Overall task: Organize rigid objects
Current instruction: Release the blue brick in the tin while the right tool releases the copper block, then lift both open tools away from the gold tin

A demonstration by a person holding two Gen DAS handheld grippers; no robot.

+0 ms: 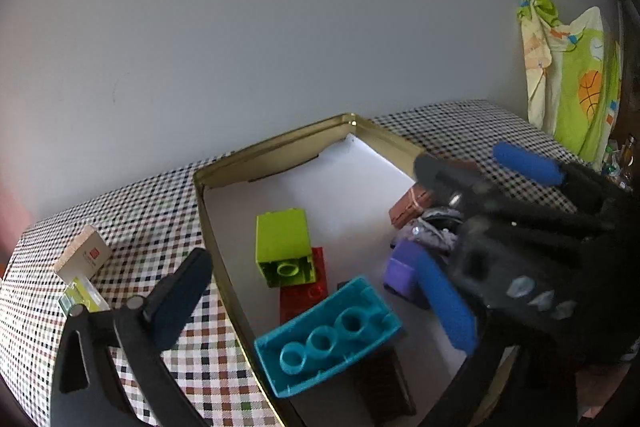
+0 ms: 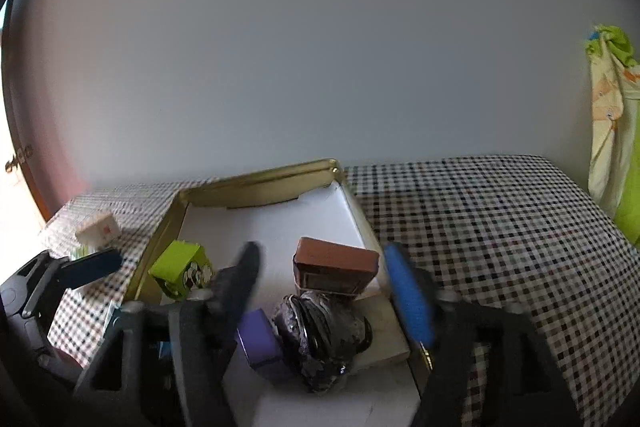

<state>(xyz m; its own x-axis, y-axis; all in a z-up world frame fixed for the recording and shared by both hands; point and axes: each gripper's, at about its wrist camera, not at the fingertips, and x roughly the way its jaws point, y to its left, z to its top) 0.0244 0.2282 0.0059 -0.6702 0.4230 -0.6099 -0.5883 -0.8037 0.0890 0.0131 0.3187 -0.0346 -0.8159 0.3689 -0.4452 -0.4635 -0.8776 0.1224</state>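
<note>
A gold tin box (image 1: 280,143) lined with white paper holds the toys. My left gripper (image 1: 312,267) is open, wide over its near left corner. A teal brick (image 1: 328,335) lies studs-down and tilted between the jaws, touching neither pad. Beyond it are a lime brick (image 1: 284,247) on a red brick (image 1: 304,291). My right gripper (image 2: 323,255) is open above the box's right side. Under it sit a brown box (image 2: 336,267), a dark crumpled lump (image 2: 320,331) and a purple brick (image 2: 260,343). None of them touches its pads.
The box (image 2: 256,179) stands on a checked tablecloth (image 2: 480,227) against a pale wall. Left of the box lie a small white block with a red mark (image 1: 84,255) and a lime clear piece (image 1: 84,295). A green patterned cloth (image 1: 568,79) hangs at the right.
</note>
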